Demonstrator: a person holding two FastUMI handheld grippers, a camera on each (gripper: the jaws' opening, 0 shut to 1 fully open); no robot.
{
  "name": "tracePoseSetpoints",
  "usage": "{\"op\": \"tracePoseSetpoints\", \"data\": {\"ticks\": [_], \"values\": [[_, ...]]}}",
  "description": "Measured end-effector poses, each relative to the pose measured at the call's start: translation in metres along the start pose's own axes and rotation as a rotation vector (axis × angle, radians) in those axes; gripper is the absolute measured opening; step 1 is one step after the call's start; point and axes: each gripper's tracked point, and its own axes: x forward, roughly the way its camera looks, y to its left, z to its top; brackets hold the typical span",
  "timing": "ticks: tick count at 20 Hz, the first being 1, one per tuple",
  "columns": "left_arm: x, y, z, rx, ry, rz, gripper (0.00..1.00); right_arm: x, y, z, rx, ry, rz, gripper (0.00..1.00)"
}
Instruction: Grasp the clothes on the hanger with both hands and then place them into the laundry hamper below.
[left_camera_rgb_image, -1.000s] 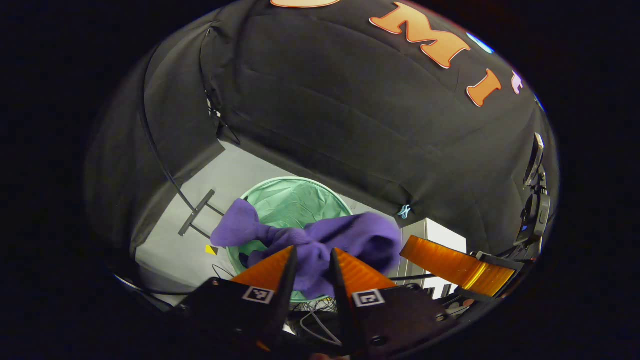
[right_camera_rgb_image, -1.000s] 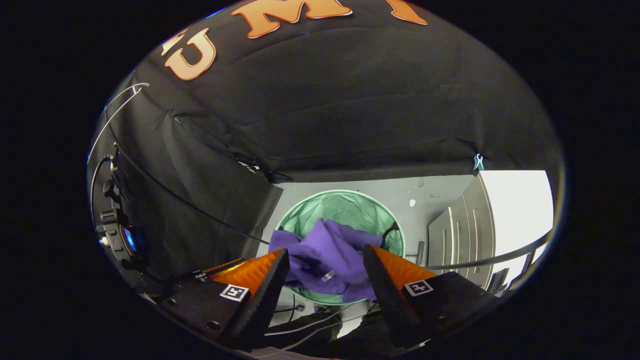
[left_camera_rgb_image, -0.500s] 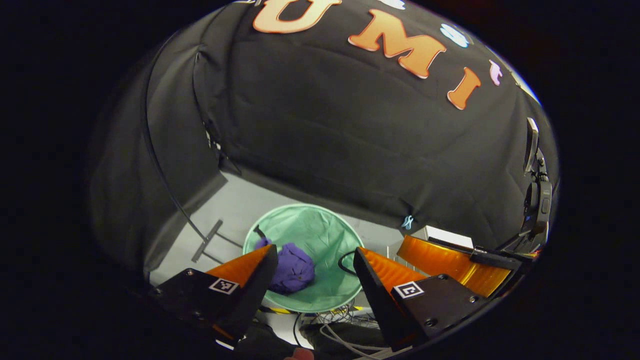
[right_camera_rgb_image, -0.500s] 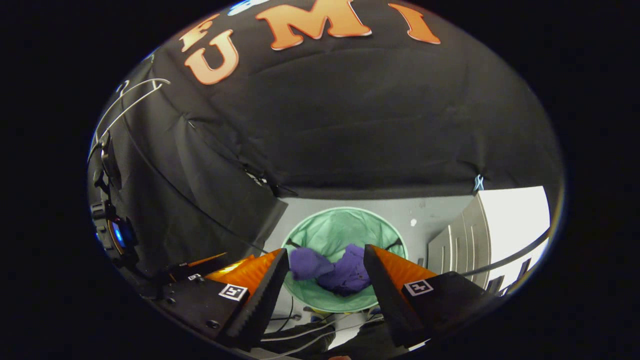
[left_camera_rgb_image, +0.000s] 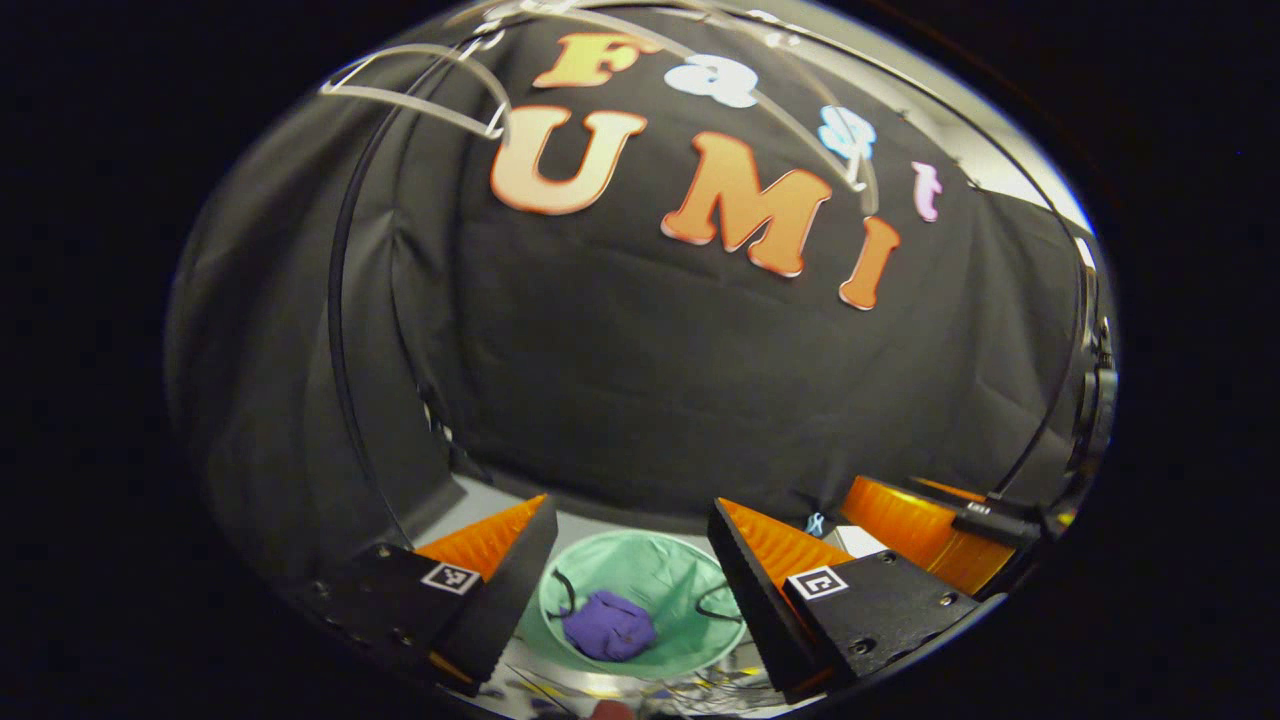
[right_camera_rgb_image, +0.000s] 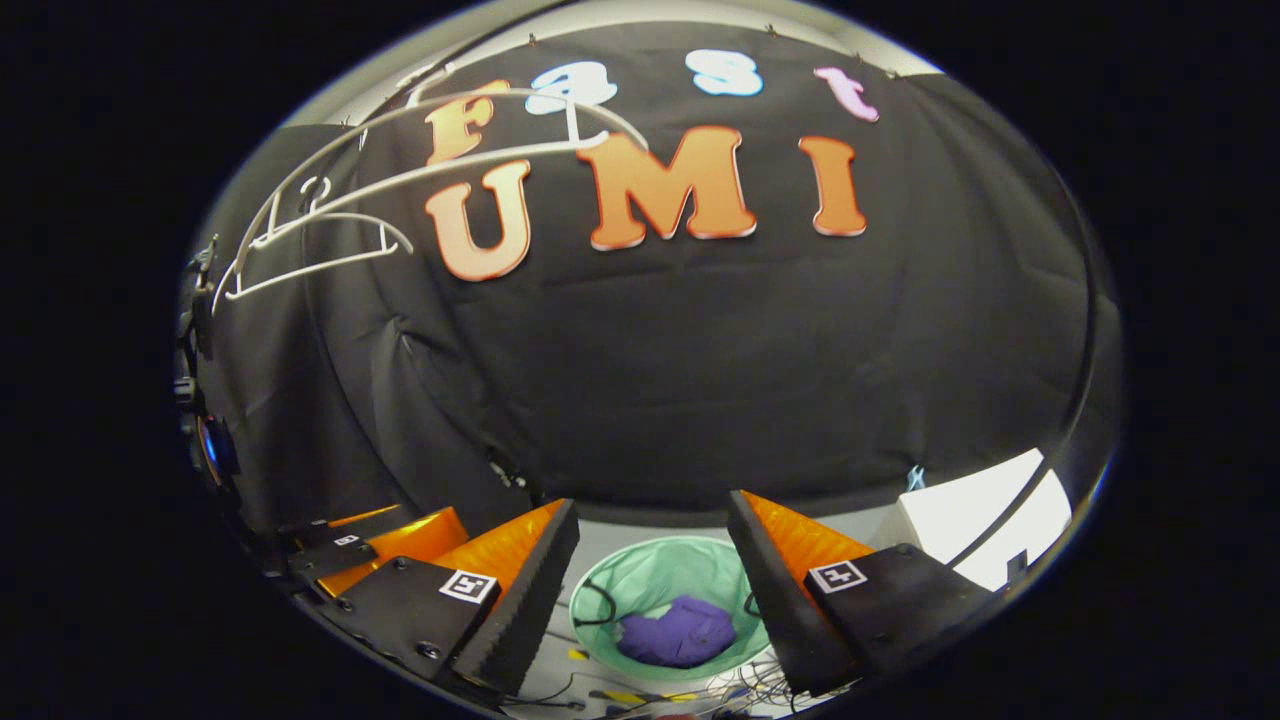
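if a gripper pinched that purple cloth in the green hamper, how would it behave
The crumpled purple cloth would probably sag and drape, not hold shape. It looks light, so one pinch may lift it. The thin-walled green fabric hamper might shift or buckle if pushed.

Black cloth wall (right_camera_rgb_image: 700, 380) hangs all around booth, full of soft folds. Pale grey floor (left_camera_rgb_image: 470, 500) shows below cloth. White cabinet (right_camera_rgb_image: 960, 520) stands at right, bright with light. Thin cables (right_camera_rgb_image: 640, 695) lie tangled on floor. Small blue clip (right_camera_rgb_image: 914, 478) pins cloth near cabinet.
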Motion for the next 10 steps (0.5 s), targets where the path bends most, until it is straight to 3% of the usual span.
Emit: {"op": "tracePoseSetpoints", "data": {"ticks": [4, 6, 7, 8, 10], "values": [[-0.037, -0.007, 0.050, -0.001, -0.137, -0.023, 0.96, -0.050, 0.002, 0.044, 0.002, -0.132, 0.001, 0.98], [-0.058, -0.009, 0.065, 0.000, -0.211, 0.002, 1.00, -0.074, -0.010, 0.059, -0.029, -0.197, -0.004, 0.94], [-0.072, -0.013, 0.074, 0.007, -0.250, 0.016, 0.92, -0.085, -0.016, 0.064, -0.046, -0.229, -0.002, 0.91], [-0.082, -0.018, 0.077, 0.007, -0.275, 0.032, 0.95, -0.094, -0.022, 0.064, -0.063, -0.244, 0.008, 0.88], [-0.101, -0.025, 0.082, -0.001, -0.310, 0.067, 0.92, -0.118, -0.032, 0.063, -0.080, -0.250, 0.040, 0.88]]}}
